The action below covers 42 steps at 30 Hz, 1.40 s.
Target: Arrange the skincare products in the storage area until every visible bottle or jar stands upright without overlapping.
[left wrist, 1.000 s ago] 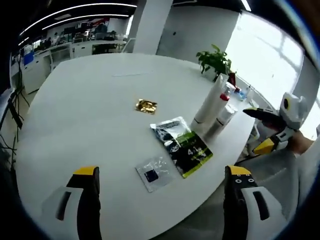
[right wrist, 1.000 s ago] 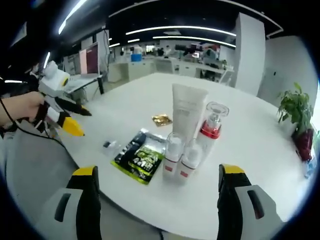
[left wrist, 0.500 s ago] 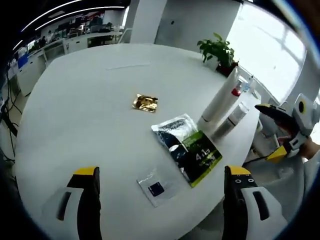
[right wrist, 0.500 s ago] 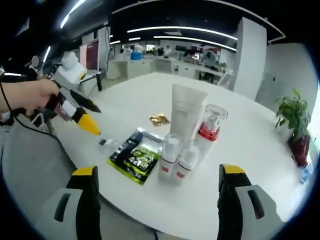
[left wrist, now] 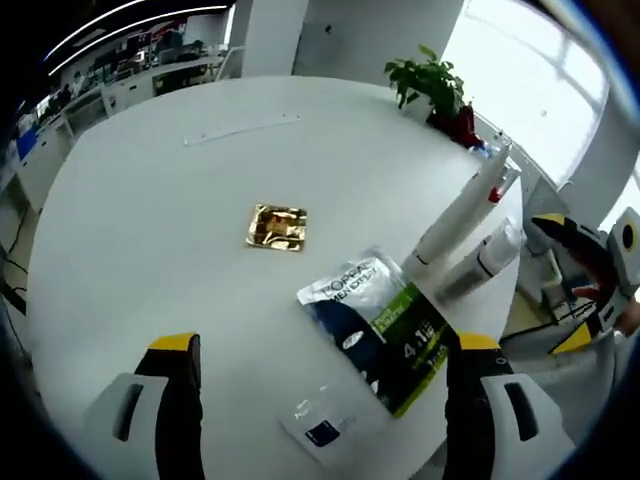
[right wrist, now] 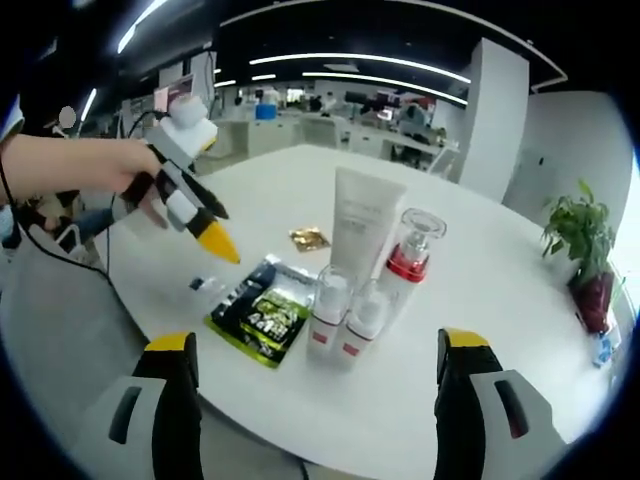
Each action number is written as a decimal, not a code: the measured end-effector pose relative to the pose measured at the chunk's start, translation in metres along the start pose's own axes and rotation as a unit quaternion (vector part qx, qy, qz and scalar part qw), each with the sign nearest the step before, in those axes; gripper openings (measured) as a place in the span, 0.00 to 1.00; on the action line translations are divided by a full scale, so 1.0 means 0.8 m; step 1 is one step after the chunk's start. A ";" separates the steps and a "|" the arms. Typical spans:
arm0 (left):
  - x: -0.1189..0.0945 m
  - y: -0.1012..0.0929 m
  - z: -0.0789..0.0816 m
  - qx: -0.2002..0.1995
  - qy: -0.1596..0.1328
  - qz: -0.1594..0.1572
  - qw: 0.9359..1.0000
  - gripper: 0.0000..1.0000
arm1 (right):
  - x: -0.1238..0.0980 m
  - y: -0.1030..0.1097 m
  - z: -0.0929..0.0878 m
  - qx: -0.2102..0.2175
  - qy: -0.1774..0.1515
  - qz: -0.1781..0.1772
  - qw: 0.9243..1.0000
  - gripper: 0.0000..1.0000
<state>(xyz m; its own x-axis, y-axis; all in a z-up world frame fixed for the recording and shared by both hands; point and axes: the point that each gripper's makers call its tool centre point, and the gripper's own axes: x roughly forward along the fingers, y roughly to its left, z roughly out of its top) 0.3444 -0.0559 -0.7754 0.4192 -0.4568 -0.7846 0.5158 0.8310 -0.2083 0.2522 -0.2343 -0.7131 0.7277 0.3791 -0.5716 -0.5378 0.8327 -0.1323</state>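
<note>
Left gripper (right wrist: 218, 243), jaws wide and empty, hovers above the green sachet (right wrist: 256, 310) beside the upright tube (right wrist: 363, 226), apparently lining up to clear it.

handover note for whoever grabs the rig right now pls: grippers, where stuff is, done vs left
Left gripper: open, empty, above the table by the sachets.
Right gripper: open, empty, off the table edge.
White tube, red-collared pump bottle and two small bottles stand upright, clustered tight.
Lying flat: green-black sachet, gold sachet, small clear sachet.
Nothing gripped. Left, likely: check spacing of the bottles.
</note>
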 end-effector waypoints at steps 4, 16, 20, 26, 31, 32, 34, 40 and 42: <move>0.012 0.005 0.011 0.003 0.009 0.004 1.000 0.94 | 0.000 -0.002 -0.001 -0.001 0.003 -0.004 1.000 0.98; 0.062 0.040 0.050 -0.033 -0.006 0.037 0.999 0.89 | 0.001 -0.004 -0.003 0.000 0.007 -0.007 1.000 0.98; 0.071 0.045 0.057 -0.021 0.003 0.042 0.999 0.88 | 0.001 -0.004 -0.004 0.000 0.009 -0.008 1.000 0.98; 0.089 0.051 0.065 0.005 0.019 0.049 0.999 0.84 | 0.001 -0.005 -0.005 0.001 0.010 -0.009 1.000 0.98; 0.103 0.053 0.076 0.029 0.023 0.053 0.998 0.77 | 0.000 -0.006 -0.006 0.002 0.012 -0.012 1.000 0.98; 0.106 0.053 0.079 0.030 0.023 0.053 0.998 0.76 | 0.000 -0.007 -0.006 0.003 0.012 -0.013 1.000 0.98; 0.108 0.051 0.081 0.032 0.022 0.050 0.998 0.71 | 0.001 -0.007 -0.007 0.004 0.013 -0.014 1.000 0.98; 0.119 0.053 0.087 0.043 0.025 0.050 0.997 0.64 | 0.000 -0.008 -0.007 0.001 0.016 -0.016 1.000 0.98; 0.123 0.058 0.090 0.043 0.026 0.052 0.997 0.63 | 0.001 -0.008 -0.008 0.000 0.016 -0.017 1.000 0.98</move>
<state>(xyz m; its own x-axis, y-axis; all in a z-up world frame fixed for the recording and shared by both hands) 0.4632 -0.0852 -0.8204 0.4350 -0.3502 -0.8295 0.5353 0.8414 -0.0745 0.2535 -0.2418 -0.7175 0.7312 0.3373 -0.5929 -0.5131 0.8447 -0.1522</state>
